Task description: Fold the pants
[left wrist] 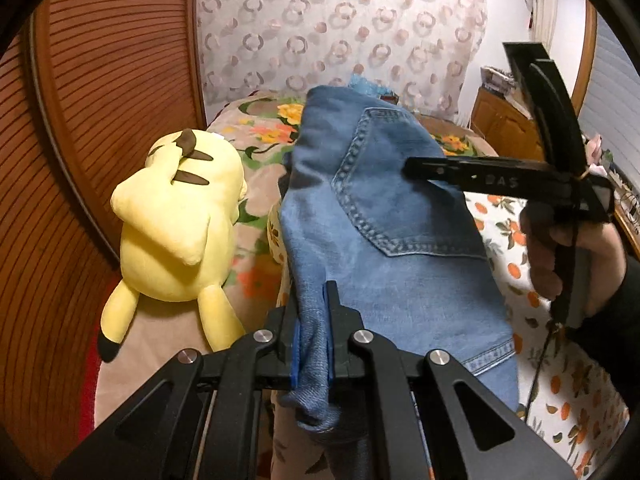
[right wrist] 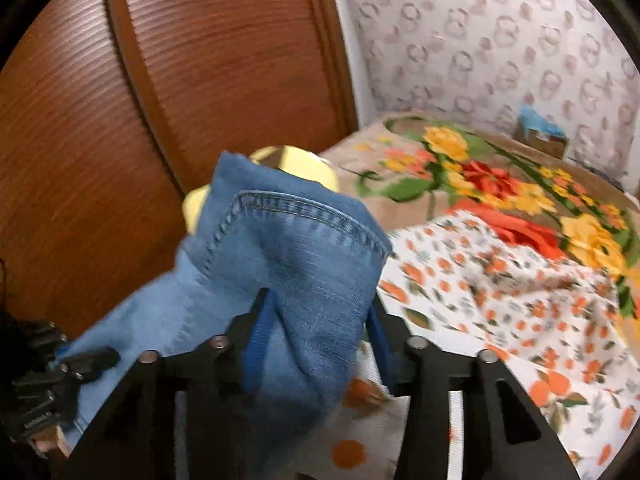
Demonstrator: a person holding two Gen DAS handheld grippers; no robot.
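While the yellow plush toy [left wrist: 176, 224] lies face down on the flowered blanket [left wrist: 260, 128] to the left, the blue denim pants [left wrist: 384, 216] hang lifted between the tools above the orange-print white sheet [right wrist: 500, 304]. The left gripper [left wrist: 314, 344] is clenched on a bunched edge, and the right gripper [right wrist: 316, 344] has denim between its fingers too. This looks like a mid-air fold; next, the held edges need lowering flat onto the sheet.

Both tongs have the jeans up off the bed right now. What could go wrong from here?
1. The right tongs look wide apart with the jeans only draped between; the cloth may slip out.
2. The left tongs pinch a narrow bunched edge, which could pull free.
3. The yellow plush toy lies close beside the jeans and could get knocked when lowering.
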